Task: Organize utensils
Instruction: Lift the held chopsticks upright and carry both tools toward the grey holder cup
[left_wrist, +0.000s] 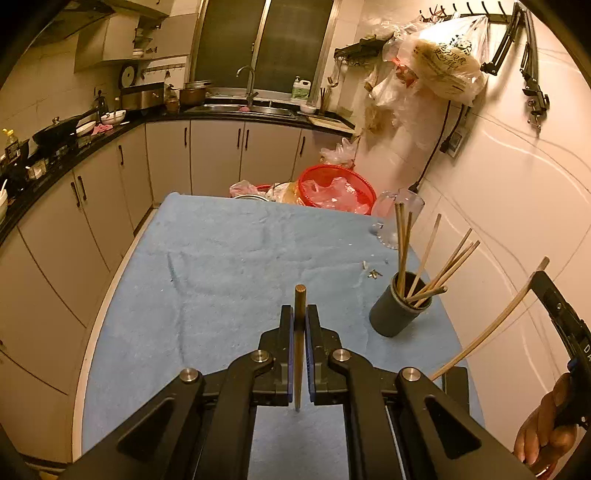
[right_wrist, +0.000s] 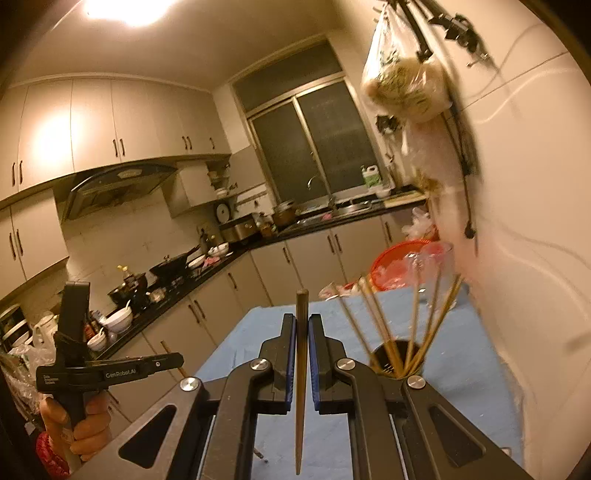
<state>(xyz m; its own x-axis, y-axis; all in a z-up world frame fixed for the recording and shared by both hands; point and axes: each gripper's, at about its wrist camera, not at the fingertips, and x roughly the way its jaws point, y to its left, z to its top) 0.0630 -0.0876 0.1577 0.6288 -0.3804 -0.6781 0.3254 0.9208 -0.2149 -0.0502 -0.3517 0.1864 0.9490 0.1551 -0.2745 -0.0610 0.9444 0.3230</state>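
My left gripper (left_wrist: 299, 310) is shut on a single wooden chopstick (left_wrist: 299, 354) that stands up between its blue pads, over the blue cloth (left_wrist: 221, 258). To its right stands a dark cup (left_wrist: 395, 314) holding several chopsticks fanned out. At the right edge, my right gripper (left_wrist: 537, 275) grips another chopstick (left_wrist: 491, 321) slanting across the wall. In the right wrist view the right gripper (right_wrist: 302, 319) is shut on its chopstick (right_wrist: 301, 387), with the cup (right_wrist: 397, 356) just right of its fingers. The left gripper (right_wrist: 177, 358) shows at the left, held by a hand (right_wrist: 85, 421).
A red basket (left_wrist: 336, 188) with plastic bags and a glass jug (left_wrist: 400, 206) stand at the table's far end. Small bits (left_wrist: 373, 272) lie on the cloth near the cup. A white tiled wall (left_wrist: 517, 206) runs along the right; cabinets and a cluttered counter (left_wrist: 55, 147) lie left.
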